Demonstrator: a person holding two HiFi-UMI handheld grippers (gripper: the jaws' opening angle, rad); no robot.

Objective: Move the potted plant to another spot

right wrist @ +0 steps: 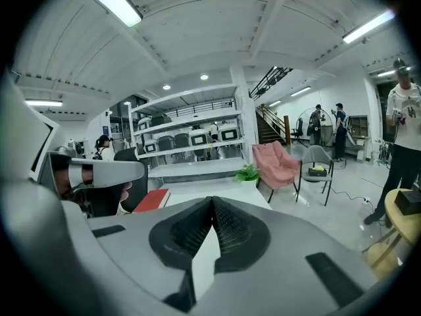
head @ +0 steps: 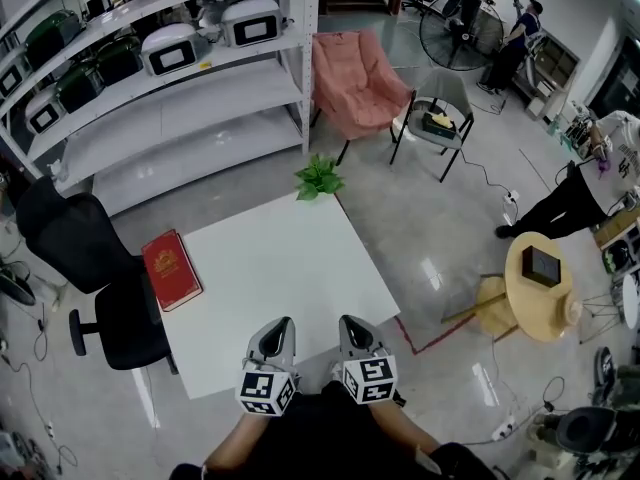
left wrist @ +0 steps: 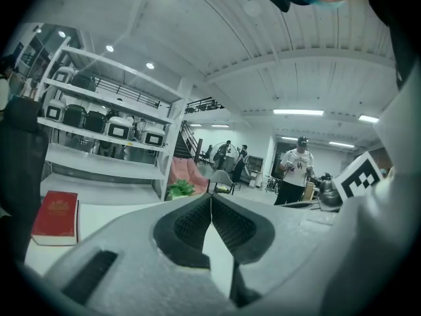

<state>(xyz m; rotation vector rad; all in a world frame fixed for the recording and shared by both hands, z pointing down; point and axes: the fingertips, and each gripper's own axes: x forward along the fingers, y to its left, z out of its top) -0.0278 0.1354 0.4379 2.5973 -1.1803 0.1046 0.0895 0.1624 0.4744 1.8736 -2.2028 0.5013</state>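
The potted plant [head: 318, 178], small with green leaves, stands at the far corner of the white table [head: 290, 278]. It shows far off in the left gripper view [left wrist: 179, 189] and the right gripper view [right wrist: 247, 173]. My left gripper [head: 283, 325] and right gripper [head: 349, 322] are side by side over the table's near edge, well short of the plant. Both are shut with their fingertips touching and nothing held between them [left wrist: 210, 197] [right wrist: 212, 201].
A red book [head: 171, 269] lies on the table's left edge. A black office chair [head: 95, 278] stands to the left, white shelving [head: 170, 98] behind. A pink chair [head: 358, 80] and a grey chair [head: 437, 118] stand beyond the plant. A round wooden table [head: 540, 288] is at right.
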